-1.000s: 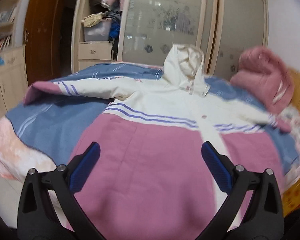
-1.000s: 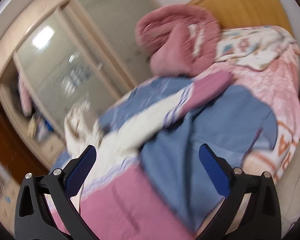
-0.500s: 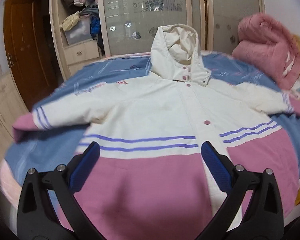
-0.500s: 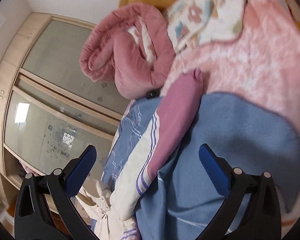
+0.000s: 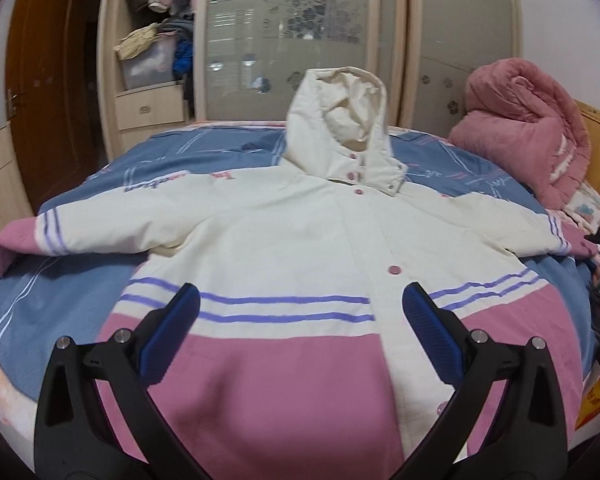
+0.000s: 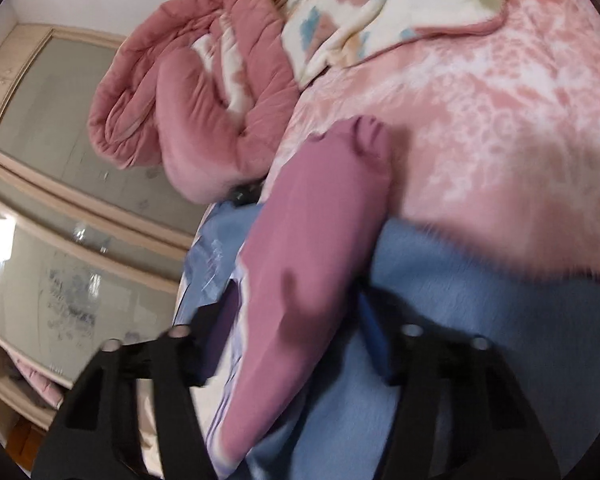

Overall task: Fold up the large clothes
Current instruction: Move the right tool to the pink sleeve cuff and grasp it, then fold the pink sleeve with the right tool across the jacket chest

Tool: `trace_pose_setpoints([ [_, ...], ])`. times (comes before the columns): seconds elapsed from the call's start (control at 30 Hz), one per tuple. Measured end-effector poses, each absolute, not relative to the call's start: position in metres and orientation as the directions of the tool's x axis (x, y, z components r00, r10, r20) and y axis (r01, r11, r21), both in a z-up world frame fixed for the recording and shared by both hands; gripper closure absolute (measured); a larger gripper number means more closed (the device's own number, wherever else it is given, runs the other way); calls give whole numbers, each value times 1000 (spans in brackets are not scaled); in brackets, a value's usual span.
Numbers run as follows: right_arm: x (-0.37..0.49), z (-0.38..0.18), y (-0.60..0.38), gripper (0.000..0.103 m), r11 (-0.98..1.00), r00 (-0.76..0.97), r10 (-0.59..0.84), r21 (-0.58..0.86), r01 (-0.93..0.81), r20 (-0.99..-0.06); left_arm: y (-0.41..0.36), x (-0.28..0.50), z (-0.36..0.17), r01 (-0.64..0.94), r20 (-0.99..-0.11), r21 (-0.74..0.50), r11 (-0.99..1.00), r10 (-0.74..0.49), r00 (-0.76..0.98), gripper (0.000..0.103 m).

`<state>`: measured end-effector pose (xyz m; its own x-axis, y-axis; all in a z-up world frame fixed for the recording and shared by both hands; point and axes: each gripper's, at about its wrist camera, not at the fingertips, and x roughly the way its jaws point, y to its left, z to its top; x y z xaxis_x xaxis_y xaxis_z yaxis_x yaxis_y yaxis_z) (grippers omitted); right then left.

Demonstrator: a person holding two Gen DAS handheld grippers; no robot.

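I see a hooded coat (image 5: 284, 240) spread flat on the blue bedspread (image 5: 60, 288) ahead of my left gripper (image 5: 300, 312), whose jaws stand apart over its pink hem. The hood points away from me toward the wardrobe (image 5: 300, 40), long axis running straight ahead, sleeves out sideways. A rolled pink quilt (image 5: 532, 136) sits far right. The bedspread lettering is unreadable. My right gripper (image 6: 300, 320) has just been closing around the pink sleeve cuff (image 6: 320, 220), which lies between its jaws; contact is blurred.
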<state>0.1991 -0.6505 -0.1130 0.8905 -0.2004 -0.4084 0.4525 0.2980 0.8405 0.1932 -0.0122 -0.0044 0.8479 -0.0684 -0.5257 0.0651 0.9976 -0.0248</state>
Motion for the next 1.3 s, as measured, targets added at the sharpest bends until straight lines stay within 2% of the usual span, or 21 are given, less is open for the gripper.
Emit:
trace_pose_setpoints([
  [0.03, 198, -117, -653, 71, 287, 893, -215, 849, 444, -395, -15, 194, -5, 72, -522, -18, 997, -71, 850, 2],
  [0.07, 196, -123, -656, 86, 257, 900, -220, 868, 426, -376, -17, 195, -6, 78, -520, -12, 997, -73, 851, 2],
  [0.1, 195, -126, -656, 93, 245, 909, -214, 881, 404, -358, -19, 197, -7, 83, -521, -4, 997, -73, 851, 2],
  [0.17, 192, -121, -654, 96, 238, 915, -228, 892, 384, -333, -22, 201, -8, 83, -527, 9, 997, -66, 847, 2],
  [0.23, 193, -91, -640, 96, 327, 913, -266, 862, 387, -309, -21, 201, -8, 78, -531, 5, 997, -64, 845, 2],
  [0.37, 205, -6, -576, 97, 617, 915, -339, 682, 392, -219, -13, 197, -1, 65, -521, -34, 997, -73, 851, 2],
  [0.43, 221, 31, -521, 97, 772, 931, -317, 522, 363, -180, -10, 193, 3, 55, -515, -37, 998, -66, 854, 2],
  [0.53, 250, 53, -436, 97, 920, 950, -254, 256, 295, -184, -8, 192, 4, 28, -514, -19, 999, -34, 857, 2],
  [0.57, 261, 55, -404, 97, 958, 957, -207, 158, 240, -202, -8, 192, 4, 25, -516, -18, 1000, -31, 856, 2],
  [0.67, 286, 42, -329, 97, 995, 953, -103, -21, 101, -286, -11, 189, 2, 33, -529, -24, 999, -40, 848, 2],
  [0.83, 317, -5, -264, 97, 998, 868, -6, -60, -27, -496, -17, 178, 5, 62, -530, -7, 998, -56, 846, 2],
  [0.97, 328, -37, -253, 95, 998, 788, -15, -63, -31, -616, -18, 171, 8, 80, -530, 0, 997, -68, 845, 2],
  [1.03, 334, -43, -261, 89, 998, 775, -20, -59, -22, -632, -16, 168, 8, 82, -535, 7, 997, -66, 842, 2],
  [1.07, 331, -43, -263, 76, 998, 770, -26, -54, -11, -638, -16, 168, 8, 82, -539, 6, 997, -66, 840, 2],
  [1.1, 331, -42, -262, 55, 999, 767, -31, -52, -4, -640, -14, 167, 8, 82, -543, 1, 997, -68, 837, 2],
  [1.13, 327, -40, -261, 40, 998, 768, -49, -60, 13, -639, -13, 166, 10, 80, -547, -6, 997, -71, 834, 2],
  [1.17, 322, -35, -260, 16, 997, 779, -69, -70, 32, -623, -12, 165, 11, 82, -550, -18, 996, -78, 832, 2],
  [1.2, 323, -29, -256, 6, 997, 791, -75, -73, 38, -607, -11, 164, 13, 85, -551, -28, 996, -86, 830, 2],
  [1.3, 310, -10, -245, 4, 996, 809, -84, -74, 51, -582, -10, 159, 17, 88, -555, -44, 995, -97, 826, 2],
])
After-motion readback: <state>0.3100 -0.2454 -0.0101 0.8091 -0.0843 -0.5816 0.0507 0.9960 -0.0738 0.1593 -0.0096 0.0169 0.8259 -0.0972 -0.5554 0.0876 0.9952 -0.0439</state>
